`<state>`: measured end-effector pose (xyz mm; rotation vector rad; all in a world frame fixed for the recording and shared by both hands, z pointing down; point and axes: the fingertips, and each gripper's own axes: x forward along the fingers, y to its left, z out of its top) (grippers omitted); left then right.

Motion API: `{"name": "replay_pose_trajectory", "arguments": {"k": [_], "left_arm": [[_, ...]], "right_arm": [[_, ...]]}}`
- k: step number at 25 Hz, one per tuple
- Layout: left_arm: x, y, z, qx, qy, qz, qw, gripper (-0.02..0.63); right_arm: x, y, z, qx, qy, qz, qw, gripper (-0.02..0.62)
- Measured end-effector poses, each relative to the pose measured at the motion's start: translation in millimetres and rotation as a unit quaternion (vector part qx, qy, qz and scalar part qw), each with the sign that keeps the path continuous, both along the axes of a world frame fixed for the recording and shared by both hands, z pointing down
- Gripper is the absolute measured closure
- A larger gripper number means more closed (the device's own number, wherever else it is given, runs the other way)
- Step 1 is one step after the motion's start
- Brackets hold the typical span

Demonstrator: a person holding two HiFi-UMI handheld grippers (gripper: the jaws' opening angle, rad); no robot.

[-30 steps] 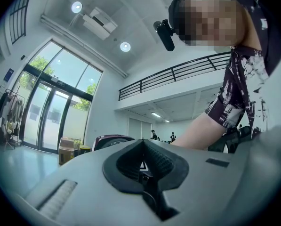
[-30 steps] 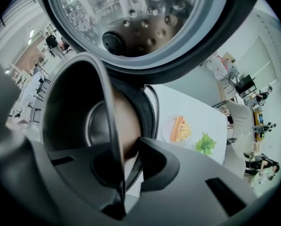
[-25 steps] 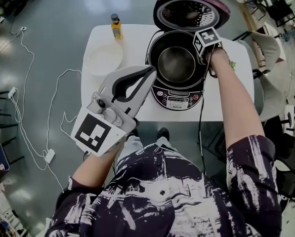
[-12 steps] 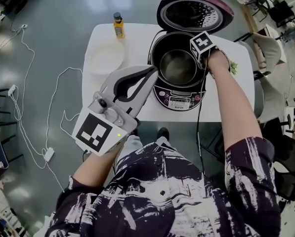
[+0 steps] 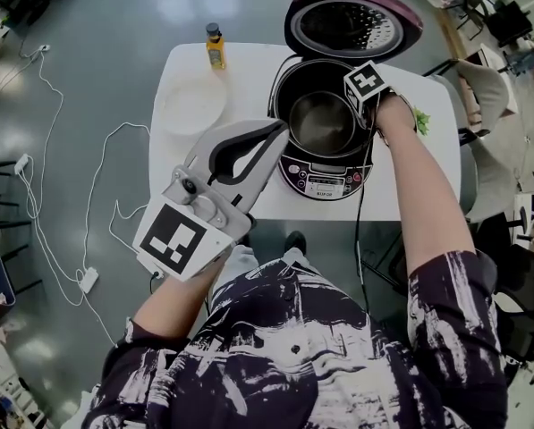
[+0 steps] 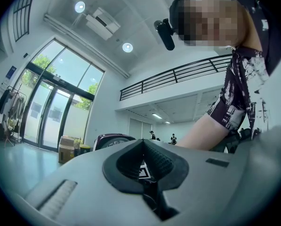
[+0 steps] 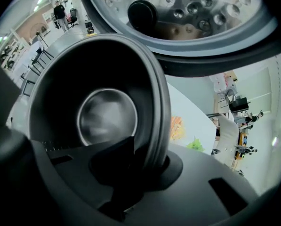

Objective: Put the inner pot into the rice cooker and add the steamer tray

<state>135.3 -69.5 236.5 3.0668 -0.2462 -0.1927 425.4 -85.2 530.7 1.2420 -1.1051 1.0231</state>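
Observation:
The dark inner pot (image 5: pixel 320 119) sits inside the open rice cooker (image 5: pixel 325 179), whose maroon lid (image 5: pixel 351 16) stands up behind it. My right gripper (image 5: pixel 371 105) points down at the pot's right rim. In the right gripper view the rim (image 7: pixel 159 102) runs between the jaws of my right gripper (image 7: pixel 147 157). These jaws have just been opening and stand slightly apart around it. The white steamer tray (image 5: pixel 190 104) lies on the table to the cooker's left. My left gripper (image 5: pixel 280 128) hovers shut and empty above the table's front edge, nearly level.
A yellow bottle (image 5: pixel 215 47) stands at the back of the white table (image 5: pixel 249 70). Something green (image 5: pixel 421 121) lies right of the cooker. The cooker's cord hangs off the table's front, and white cables (image 5: pixel 97 195) trail over the floor at the left.
The right gripper's marker cube has turned a little at the pot's rim. The left gripper has kept its place.

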Motion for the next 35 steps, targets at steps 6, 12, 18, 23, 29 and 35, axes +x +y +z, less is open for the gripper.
{"name": "replay_pose_trajectory", "arguments": {"k": [6,12,18,23,29,35], "left_arm": [[0,1,-3,0.001,0.002,0.005,1.0,0.601],[-2,1,-6,0.002,0.002,0.007,1.0,0.601],[-3,5,-7,0.002,0.005,0.008,1.0,0.601],[-4,5,-8,0.001,0.01,0.008,0.9999,0.601],[-7,4,-7,-0.003,0.01,0.006,0.9999,0.601],[-6,3,-8,-0.003,0.011,0.006,0.9999,0.601]], "right_arm": [[-7,2,-4,0.024,-0.057,0.053,0.997,0.551],[-12,2,-6,0.059,-0.116,0.122,0.984,0.531],[-13,3,-13,0.053,-0.114,0.125,0.984,0.525],[-8,5,-23,0.038,-0.107,0.123,0.986,0.53],[-10,18,-8,0.038,-0.112,0.139,0.983,0.523],[-10,19,-8,0.037,-0.121,0.146,0.981,0.517]]}}
